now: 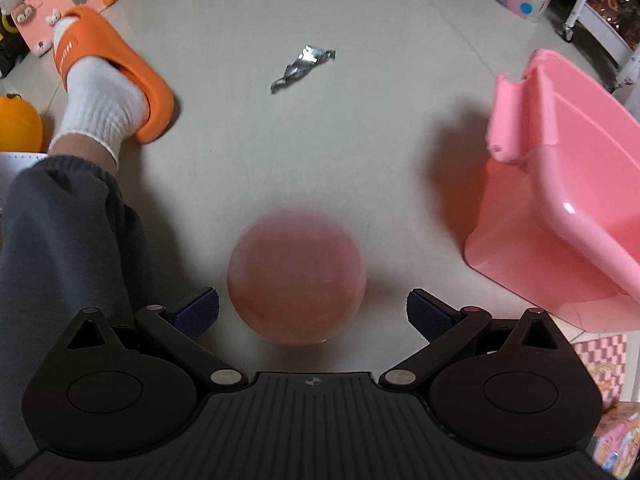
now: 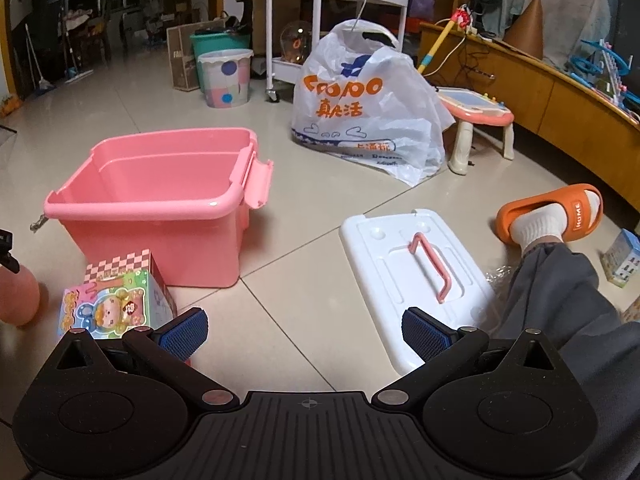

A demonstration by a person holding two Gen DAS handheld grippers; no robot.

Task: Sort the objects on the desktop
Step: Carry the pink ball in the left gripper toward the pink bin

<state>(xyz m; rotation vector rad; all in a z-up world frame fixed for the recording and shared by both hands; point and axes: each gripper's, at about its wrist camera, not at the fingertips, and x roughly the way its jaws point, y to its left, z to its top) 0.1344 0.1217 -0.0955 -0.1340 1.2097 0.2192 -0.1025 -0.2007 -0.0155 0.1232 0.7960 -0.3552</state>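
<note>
The left gripper (image 1: 313, 312) points steeply down at the tiled floor (image 1: 360, 140) with its jaws spread wide, and a pink ball (image 1: 297, 276) sits between and just ahead of the blue pads (image 1: 198, 312); the ball is blurred, and neither pad touches it, so nothing is grasped. Ahead of the ball, well apart, lies a crumpled silver wrapper (image 1: 302, 67). To the right stands a pink bin (image 1: 560, 208), open at the top, with a latch flap hanging at its near end. On the left, a leg in grey trousers (image 1: 60, 240) ends in a white sock (image 1: 100, 100) and an orange slipper (image 1: 120, 72); an orange ball (image 1: 18, 124) shows at the left edge. The right gripper (image 2: 305, 334) is also released, jaws wide, with only bare floor between them. In the right wrist view the bin (image 2: 160, 208) stands left of centre with no lid on it, and a colourful toy box (image 2: 116, 304) lies just beside its near corner, close to the gripper's left pad (image 2: 184, 334). The white lid (image 2: 416, 276) with a pink handle (image 2: 432, 268) lies flat on the floor to the right, beside the person's other leg (image 2: 560, 300). The pink ball (image 2: 18, 296) shows at the far left edge. A white plastic bag (image 2: 368, 108) and a spotted bucket (image 2: 226, 78) stand farther back.
</note>
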